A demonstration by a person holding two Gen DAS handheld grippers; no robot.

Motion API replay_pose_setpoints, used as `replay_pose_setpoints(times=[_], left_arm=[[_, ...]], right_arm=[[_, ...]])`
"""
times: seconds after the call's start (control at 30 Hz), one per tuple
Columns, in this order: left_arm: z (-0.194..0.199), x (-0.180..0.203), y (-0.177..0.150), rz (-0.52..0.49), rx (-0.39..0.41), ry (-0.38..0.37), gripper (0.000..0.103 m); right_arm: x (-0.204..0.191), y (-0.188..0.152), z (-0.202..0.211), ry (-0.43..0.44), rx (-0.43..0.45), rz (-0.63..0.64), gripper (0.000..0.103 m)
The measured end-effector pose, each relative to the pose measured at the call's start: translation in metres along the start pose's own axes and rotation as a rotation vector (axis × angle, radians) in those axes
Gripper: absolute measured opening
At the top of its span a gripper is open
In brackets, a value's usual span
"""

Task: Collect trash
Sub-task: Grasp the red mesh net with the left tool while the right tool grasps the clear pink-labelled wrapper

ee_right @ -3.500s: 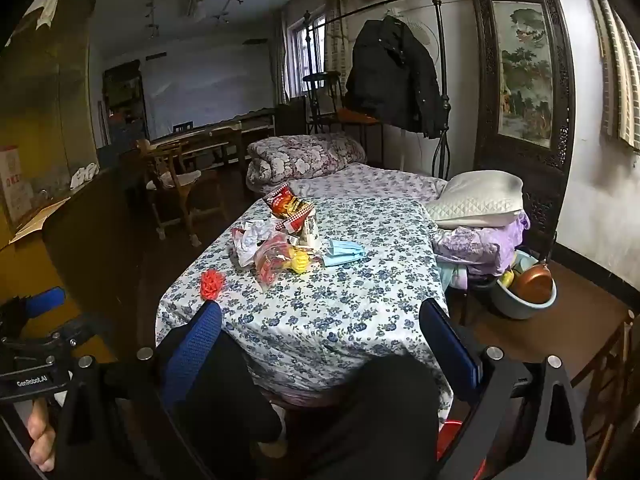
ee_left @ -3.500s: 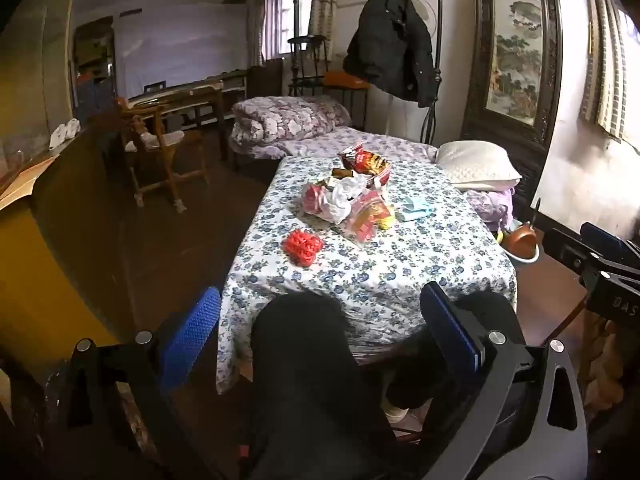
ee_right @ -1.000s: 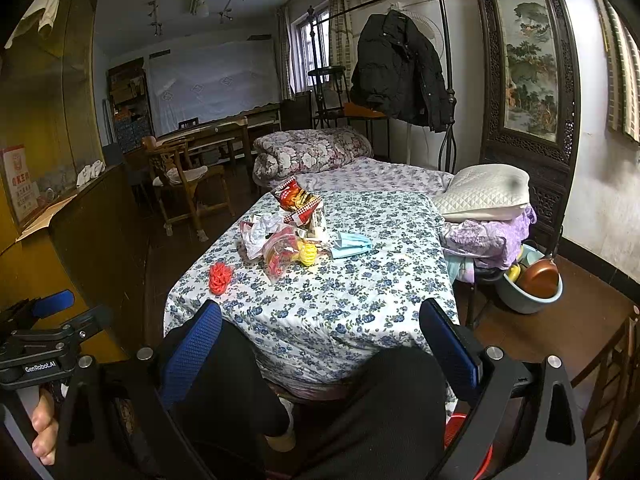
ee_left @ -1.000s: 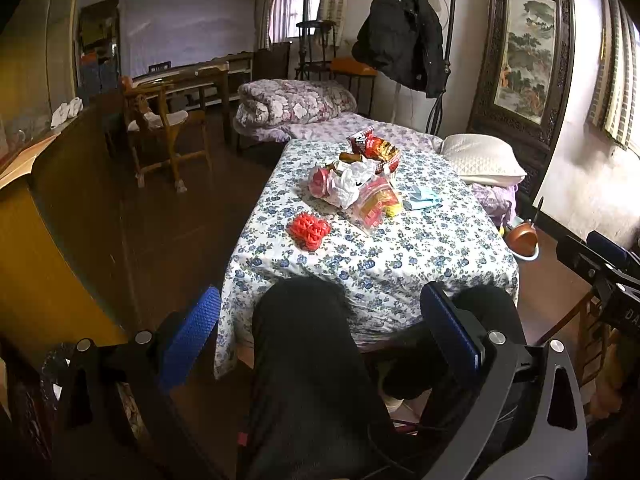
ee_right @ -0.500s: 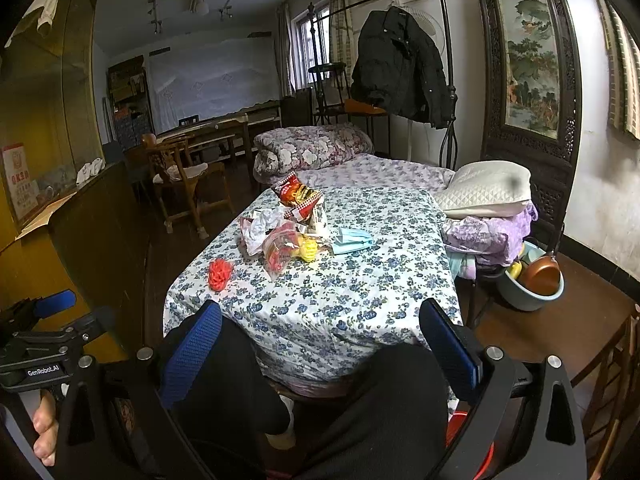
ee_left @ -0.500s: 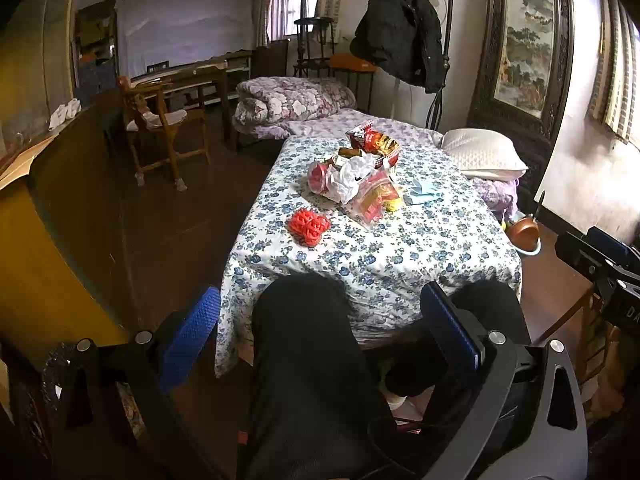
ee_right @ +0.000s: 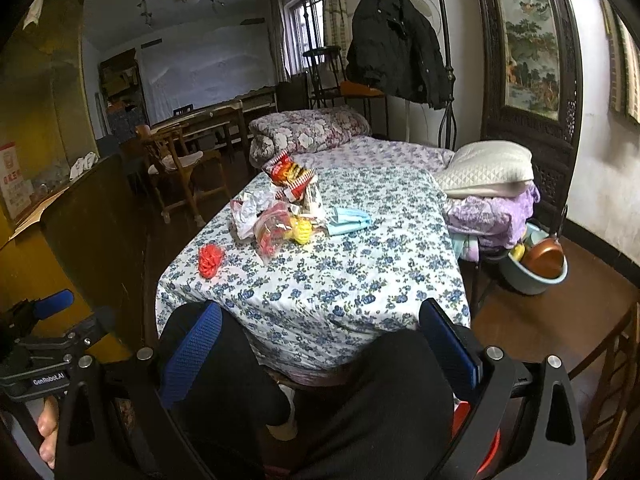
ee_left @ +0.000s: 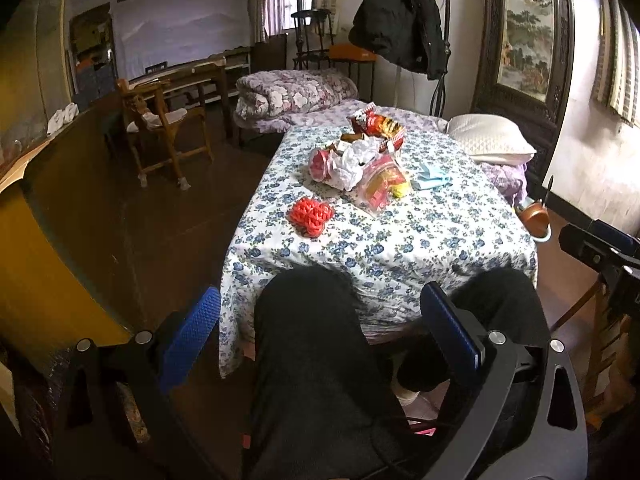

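Both cameras have been rising slightly since the earlier frames, so the table now sits a little lower in view, while the trash itself is staying put. The trash pile (ee_left: pixel 360 160) is lying near the far middle of the floral tablecloth (ee_left: pixel 400 240): a red snack bag (ee_right: pixel 288 174), crumpled white paper (ee_left: pixel 352 164), a clear bag with red and yellow contents (ee_right: pixel 276 232) and a light blue face mask (ee_right: pixel 348 220) just beside it. A red knotted item (ee_left: pixel 311 216) is sitting apart, nearer the left edge. The left gripper (ee_left: pixel 320 336) is hovering with its fingers spread wide and empty above the person's black-trousered knees (ee_left: pixel 312 340); the right gripper (ee_right: pixel 320 344) is likewise gaping, holding nothing. A black coat (ee_right: pixel 396 48) is hanging behind the bed.
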State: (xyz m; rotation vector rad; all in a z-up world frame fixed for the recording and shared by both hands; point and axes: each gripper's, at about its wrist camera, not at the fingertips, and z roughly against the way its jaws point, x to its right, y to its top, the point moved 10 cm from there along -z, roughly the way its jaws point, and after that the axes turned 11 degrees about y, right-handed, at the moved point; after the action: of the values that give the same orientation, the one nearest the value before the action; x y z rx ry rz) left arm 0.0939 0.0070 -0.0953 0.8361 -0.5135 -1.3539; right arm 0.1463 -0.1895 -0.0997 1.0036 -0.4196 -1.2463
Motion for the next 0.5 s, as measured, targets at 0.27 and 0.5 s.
replay_pose_setpoints(times=[0.27, 0.5], left_arm=[[-0.025, 0.014, 0.003, -0.061, -0.005, 0.024, 0.096], [-0.068, 0.024, 0.016, -0.076, -0.039, -0.03, 0.096]], right_arm=[[0.014, -0.01, -0.028, 0.0, -0.051, -0.009, 0.097], [0.037, -0.013, -0.067, 0.013, -0.109, -0.05, 0.097]])
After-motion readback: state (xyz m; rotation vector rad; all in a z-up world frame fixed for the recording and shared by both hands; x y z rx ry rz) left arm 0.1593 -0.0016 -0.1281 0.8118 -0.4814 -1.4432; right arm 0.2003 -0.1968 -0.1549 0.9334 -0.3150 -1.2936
